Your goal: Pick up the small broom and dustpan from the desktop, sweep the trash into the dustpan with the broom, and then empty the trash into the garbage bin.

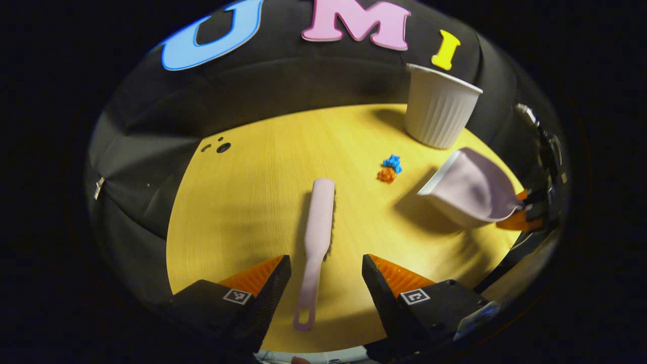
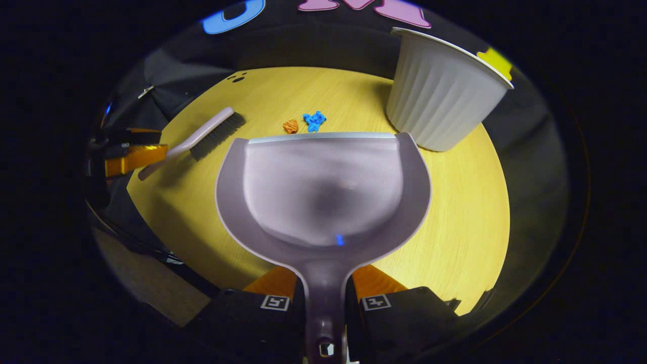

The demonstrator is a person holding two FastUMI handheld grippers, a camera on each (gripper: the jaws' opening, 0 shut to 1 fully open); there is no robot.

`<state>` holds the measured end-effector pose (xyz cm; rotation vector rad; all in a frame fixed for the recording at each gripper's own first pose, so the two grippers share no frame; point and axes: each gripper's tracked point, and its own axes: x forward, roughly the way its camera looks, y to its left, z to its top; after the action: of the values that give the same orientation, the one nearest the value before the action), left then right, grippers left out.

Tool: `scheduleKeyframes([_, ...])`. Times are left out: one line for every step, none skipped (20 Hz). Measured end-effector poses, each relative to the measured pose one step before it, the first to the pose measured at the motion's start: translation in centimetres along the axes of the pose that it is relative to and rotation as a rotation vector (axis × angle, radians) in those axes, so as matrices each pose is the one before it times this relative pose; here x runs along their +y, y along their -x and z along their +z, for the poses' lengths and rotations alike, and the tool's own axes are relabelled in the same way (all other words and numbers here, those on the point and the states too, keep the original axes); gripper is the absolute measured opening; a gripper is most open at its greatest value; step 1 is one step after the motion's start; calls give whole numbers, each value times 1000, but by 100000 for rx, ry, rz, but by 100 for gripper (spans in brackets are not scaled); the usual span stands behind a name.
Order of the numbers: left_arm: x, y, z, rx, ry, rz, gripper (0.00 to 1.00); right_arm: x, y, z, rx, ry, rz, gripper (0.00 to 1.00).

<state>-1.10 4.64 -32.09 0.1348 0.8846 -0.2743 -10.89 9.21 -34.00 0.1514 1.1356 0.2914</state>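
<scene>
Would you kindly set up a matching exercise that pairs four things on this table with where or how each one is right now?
Things:
1. dustpan
2. small broom
3. garbage bin
4. scraps of trash

States:
A. standing upright at the far edge of the table
B. lying flat on the table, handle between the open fingers of the left gripper
C. lying loose on the table, just beyond the dustpan's front lip
D. held by its handle in the right gripper

Pairs: 1-D, 2-B, 3-A, 4-C
</scene>
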Motion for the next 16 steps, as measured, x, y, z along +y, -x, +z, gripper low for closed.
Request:
scheduleKeyframes([246, -786, -281, 1776, -1928, 65, 90, -198, 609, -28, -724, -879, -985, 37])
scheduleKeyframes([-39, -947, -512, 1771, -1382, -662, 89, -210, 498, -232, -413, -166, -1004, 37])
scheduleKeyframes([-54, -823, 7, 1456, -281, -1376, 88, -154, 488, -195, -107, 167, -894, 37])
scheduleKeyframes([-236, -868, -56, 2053, 777, -1847, 87, -53, 254, -298, 192, -54, -473, 37])
scheduleKeyframes([-161, -809, -122, 1952, 1405, -1409, 87, 10, 350, -315, 297, -452, -282, 34])
scheduleKeyframes([-22, -766, -154, 2002, 1647, -583, 87, -28, 282, -339, 182, -500, -269, 34])
scheduleKeyframes([40, -547, -48, 1454, 1761, -187, 86, -36, 274, -325, 320, -515, -274, 37])
scheduleKeyframes([-56, -634, -54, 1432, 1228, -326, 84, -10, 250, -427, 482, -687, -54, 37])
scheduleKeyframes([81, -405, -124, 1940, 450, 460, 83, -15, 191, -331, 337, -698, -114, 37])
scheduleKeyframes([-12, -546, -115, 1242, -183, 71, 82, -10, 143, -270, 162, -551, -269, 37])
scheduleKeyframes([-83, -492, 124, 866, -520, -115, 81, -120, 367, -326, 339, -277, -390, 34])
scheduleKeyframes([-64, -348, 10, 565, -410, 46, 79, 22, 158, -260, 259, -296, -210, 37])
scheduleKeyframes([225, -251, 88, 455, -362, 1152, 77, -34, 66, -166, 100, -10, -84, 34])
scheduleKeyframes([241, -220, -135, 504, -219, 1093, 70, 60, 10, -184, -3, 14, 27, 37])
scheduleKeyframes([5, -94, -210, 495, 489, -102, 65, 16, 9, -61, 147, 174, 97, 34])
scheduleKeyframes([-75, -76, 301, -1176, 1283, -194, 56, 32, 69, 33, -47, 297, 51, 37])
